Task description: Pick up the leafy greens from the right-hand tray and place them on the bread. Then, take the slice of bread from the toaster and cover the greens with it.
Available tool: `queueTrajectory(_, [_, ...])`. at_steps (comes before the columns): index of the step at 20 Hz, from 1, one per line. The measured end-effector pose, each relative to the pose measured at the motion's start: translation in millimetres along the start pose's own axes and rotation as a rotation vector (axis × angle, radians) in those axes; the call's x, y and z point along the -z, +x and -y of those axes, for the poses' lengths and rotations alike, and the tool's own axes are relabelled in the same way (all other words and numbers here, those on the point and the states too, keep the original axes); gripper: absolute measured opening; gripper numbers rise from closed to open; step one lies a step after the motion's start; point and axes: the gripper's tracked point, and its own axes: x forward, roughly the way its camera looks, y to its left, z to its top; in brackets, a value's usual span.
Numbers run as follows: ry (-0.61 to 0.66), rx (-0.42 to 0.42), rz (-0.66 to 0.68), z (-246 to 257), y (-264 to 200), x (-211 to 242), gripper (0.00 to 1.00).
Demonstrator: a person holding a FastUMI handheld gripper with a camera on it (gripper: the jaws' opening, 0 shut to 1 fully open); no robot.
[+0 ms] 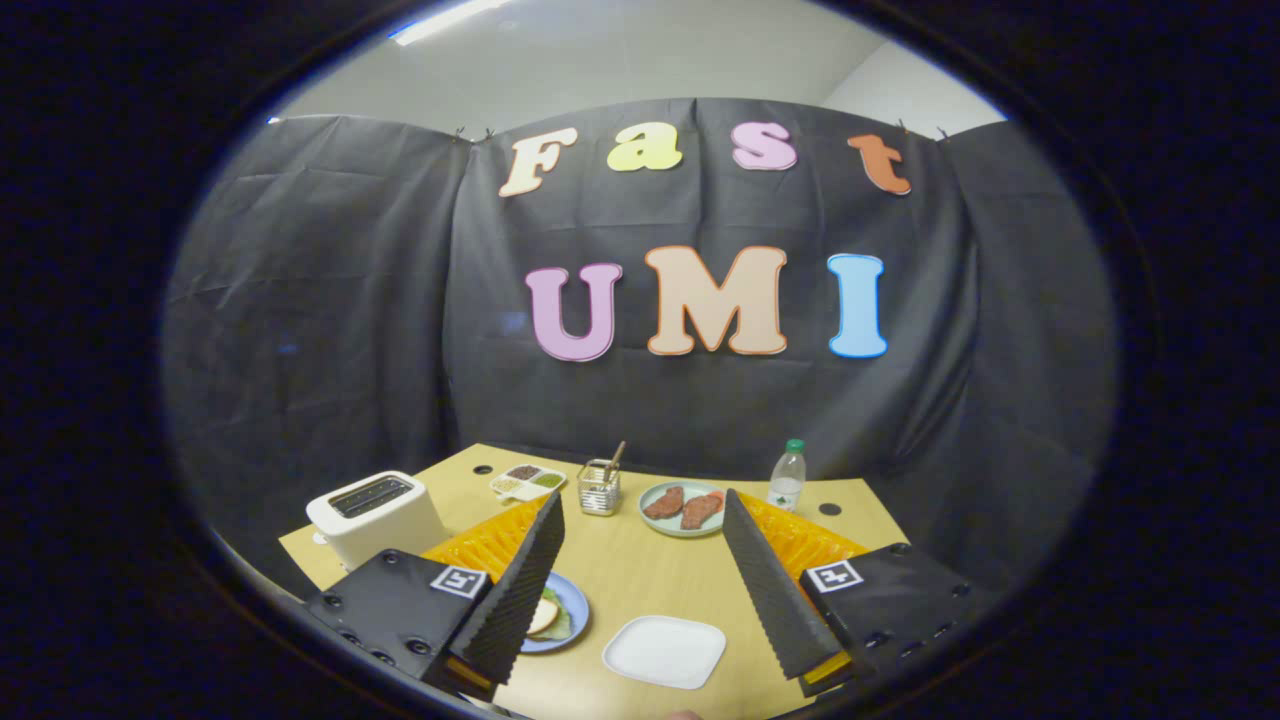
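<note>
Your gripper [640, 585] hangs above the table [630, 570], jaws spread wide on nothing. A white square plate [665, 651] sits between them. The bread [543, 616] on its blue plate [572, 612] peeks beside your left finger; the toaster [375, 515] stands left, the meat plate [683, 507] beyond.

Hand-held gripper [640, 575]: two long fingers [525, 590] with finely ribbed inner faces, set wide apart. Each is mounted on a black block carrying a square black-and-white marker [458, 581] and round screw holes; orange ridged parts lie behind the fingers.
</note>
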Motion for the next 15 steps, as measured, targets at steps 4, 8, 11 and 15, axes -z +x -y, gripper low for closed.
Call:
queueTrajectory(4, [-0.006, 0.071, 0.094, 24, -21, -25, 0.99])
queueTrajectory(8, [-0.015, 0.119, 0.134, 40, -30, -41, 0.99])
queueTrajectory(11, [-0.006, 0.145, 0.156, 50, -35, -55, 1.0])
queueTrajectory(15, [-0.011, 0.167, 0.17, 60, -38, -63, 1.0])
